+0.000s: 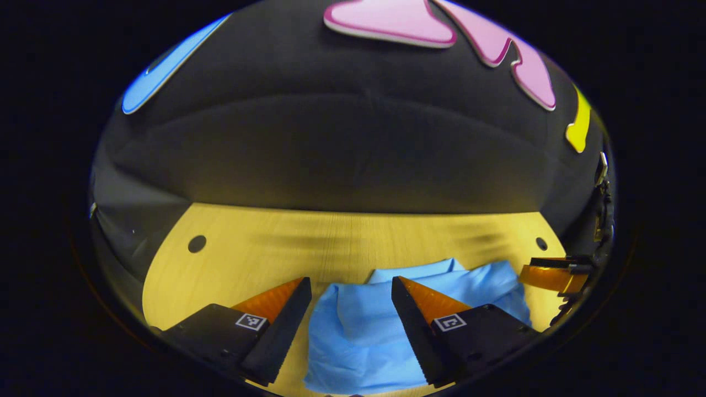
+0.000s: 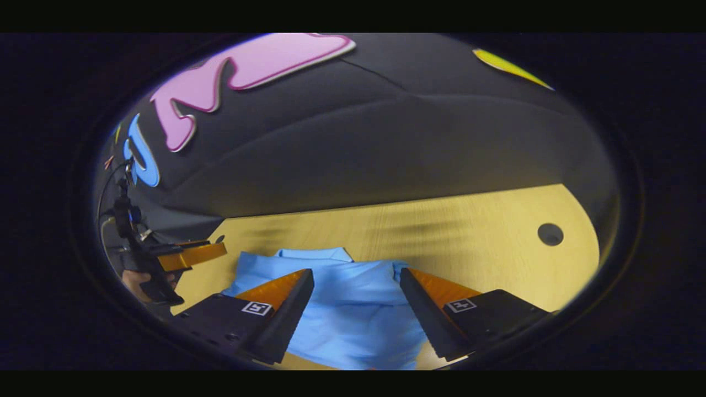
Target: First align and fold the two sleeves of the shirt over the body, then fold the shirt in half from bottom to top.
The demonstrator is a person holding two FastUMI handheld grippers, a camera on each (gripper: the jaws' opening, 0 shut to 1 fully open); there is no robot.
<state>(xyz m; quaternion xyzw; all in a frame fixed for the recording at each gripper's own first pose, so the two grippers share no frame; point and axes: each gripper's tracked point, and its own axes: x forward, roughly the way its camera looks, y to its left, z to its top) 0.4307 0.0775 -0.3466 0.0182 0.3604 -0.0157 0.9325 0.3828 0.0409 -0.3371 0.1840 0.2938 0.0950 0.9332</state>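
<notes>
We see the left gripper (image 1: pixel 351 286) with its jaws spread wide, hovering over the blue shirt (image 1: pixel 358 331), which lies bunched on the wooden table (image 1: pixel 265 248) toward its near edge; nothing is between the fingers and we cannot tell whether they touch the cloth. The right gripper (image 2: pixel 357 278) likewise has its jaws wide apart above the shirt (image 2: pixel 358 314), holding nothing, with the table's (image 2: pixel 469 231) far edge against the booth wall.
</notes>
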